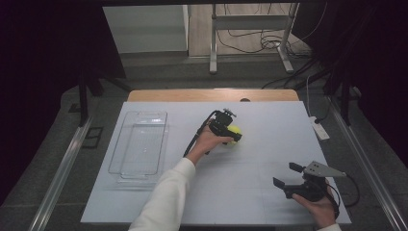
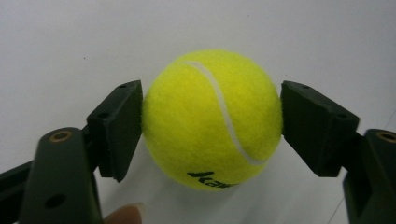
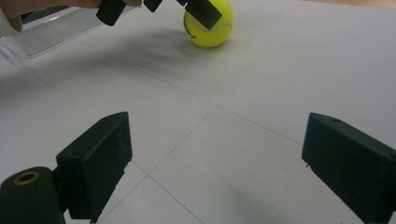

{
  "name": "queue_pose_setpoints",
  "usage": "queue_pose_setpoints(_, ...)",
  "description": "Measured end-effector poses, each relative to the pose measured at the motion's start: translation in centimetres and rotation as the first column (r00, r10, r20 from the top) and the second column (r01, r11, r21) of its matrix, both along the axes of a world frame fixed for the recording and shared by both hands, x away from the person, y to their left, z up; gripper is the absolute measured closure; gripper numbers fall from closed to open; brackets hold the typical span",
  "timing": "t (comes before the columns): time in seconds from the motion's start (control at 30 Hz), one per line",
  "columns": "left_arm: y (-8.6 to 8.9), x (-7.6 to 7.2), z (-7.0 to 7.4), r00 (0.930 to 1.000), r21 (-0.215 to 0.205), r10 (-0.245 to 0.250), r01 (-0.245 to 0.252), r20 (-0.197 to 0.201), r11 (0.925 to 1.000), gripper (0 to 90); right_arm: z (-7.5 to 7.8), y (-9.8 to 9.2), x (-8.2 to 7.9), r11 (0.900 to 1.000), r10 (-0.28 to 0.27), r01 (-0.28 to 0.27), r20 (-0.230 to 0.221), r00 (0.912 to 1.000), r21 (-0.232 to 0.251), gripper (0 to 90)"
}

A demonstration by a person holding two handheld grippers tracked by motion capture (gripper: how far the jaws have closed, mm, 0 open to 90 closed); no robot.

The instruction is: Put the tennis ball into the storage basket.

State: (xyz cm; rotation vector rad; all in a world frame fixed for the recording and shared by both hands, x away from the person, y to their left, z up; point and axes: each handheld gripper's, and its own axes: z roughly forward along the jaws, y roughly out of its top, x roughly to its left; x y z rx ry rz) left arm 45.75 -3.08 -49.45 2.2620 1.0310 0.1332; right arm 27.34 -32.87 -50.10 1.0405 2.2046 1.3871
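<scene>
At the near right edge of the table my right gripper (image 1: 288, 175) sits idle in my hand, jaws spread wide with nothing between them, only bare white sheet (image 3: 261, 84) ahead of it. Further out, mid-table, my left gripper (image 1: 230, 130) has the tennis ball (image 2: 212, 119) squarely between its jaws, both pads pressed against the felt at about the ball's widest line, so it reads as clamped on the ball, ball still resting on the sheet. Risk as I judge it: round fuzzy ball, flat pads, small contact patches, so if I lift or tilt fast it could squirt out and roll away across the sheet, maybe off the table edge. A pinch slightly off the widest line would make that worse. Left of the ball, well apart, lies the clear plastic tray (image 1: 139, 144), empty, likely drop spot; carrying across that gap is where a slip would cost most
</scene>
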Motion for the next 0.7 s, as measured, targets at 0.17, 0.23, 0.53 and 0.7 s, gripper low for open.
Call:
queue_pose_setpoints(0.17,-0.01,-0.02,0.06,1.0000,0.008,-0.002,0.002,-0.002,1.0000,26.8,0.03,-0.01,-0.02,1.000,-0.002,0.002,0.003,1.0000,0.002,8.6)
queue_pose_setpoints(0.23,-0.01,-0.01,0.07,1.0000,0.008,-0.002,0.002,-0.004,1.0000,26.9,0.01,-0.01,0.00,1.000,-0.001,0.001,0.001,1.0000,0.002,8.6)
queue_pose_setpoints(0.53,-0.19,0.09,-0.02,1.0000,0.006,0.002,-0.002,0.001,1.0000,26.6,0.02,-0.03,0.01,1.000,-0.002,0.002,0.002,1.0000,0.003,8.7)
queue_pose_setpoints(0.7,-0.30,0.08,-0.03,1.0000,0.014,-0.002,0.001,0.008,0.9999,26.7,0.00,-0.02,0.03,1.000,-0.002,0.002,0.001,1.0000,0.003,8.7)
